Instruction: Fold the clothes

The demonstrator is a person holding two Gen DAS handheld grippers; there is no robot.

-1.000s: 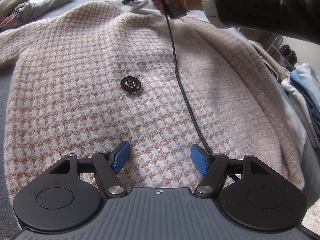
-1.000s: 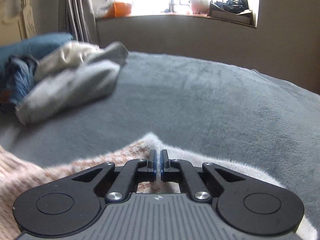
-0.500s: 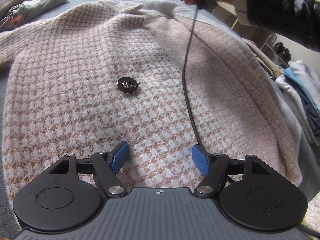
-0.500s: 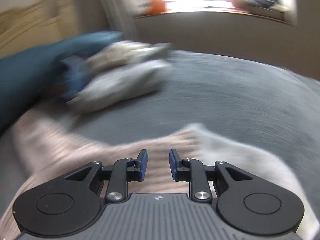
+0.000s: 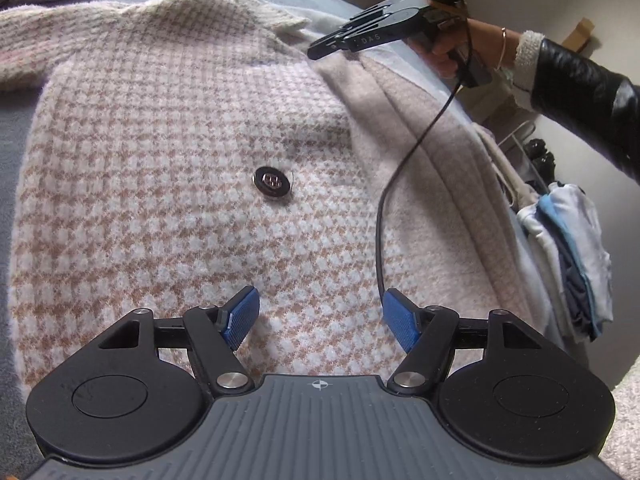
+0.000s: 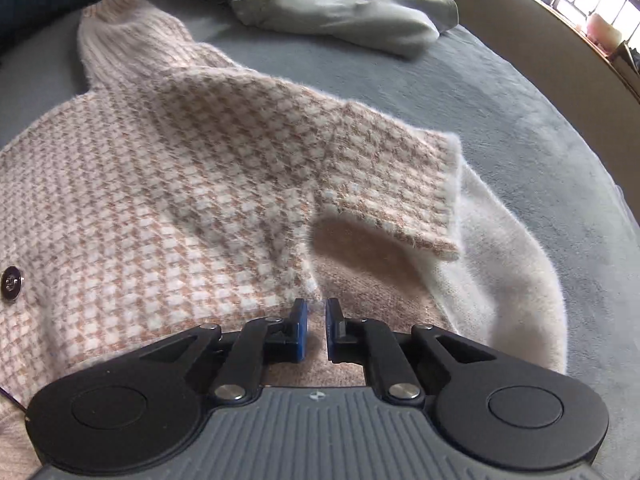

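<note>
A pink-and-white houndstooth cardigan (image 5: pixel 168 128) lies spread on the grey bed, with a dark round button (image 5: pixel 273 182) at its middle. My left gripper (image 5: pixel 320 314) hovers open over the lower front, nothing between its blue pads. My right gripper (image 5: pixel 320 49) is at the neckline by the collar, held by a hand in a black sleeve. In the right wrist view its jaws (image 6: pixel 316 326) are closing to a narrow gap on the cardigan's front edge (image 6: pixel 312 296). The collar flap (image 6: pixel 400 184) lies just beyond, and the plain inner side (image 6: pixel 500 264) shows to the right.
A heap of grey, cream and denim clothes (image 6: pixel 344 8) lies on the grey bed cover (image 6: pixel 520 92) beyond the far sleeve cuff (image 6: pixel 116 20). A stack of folded clothes (image 5: pixel 576 256) sits off the bed's right side. A black cable (image 5: pixel 384 216) hangs across the cardigan.
The right gripper swung from beyond the collar down onto the cardigan's neckline, rolling as it went; its jaws opened and then narrowed again. The left gripper shifted slightly and stayed open.
</note>
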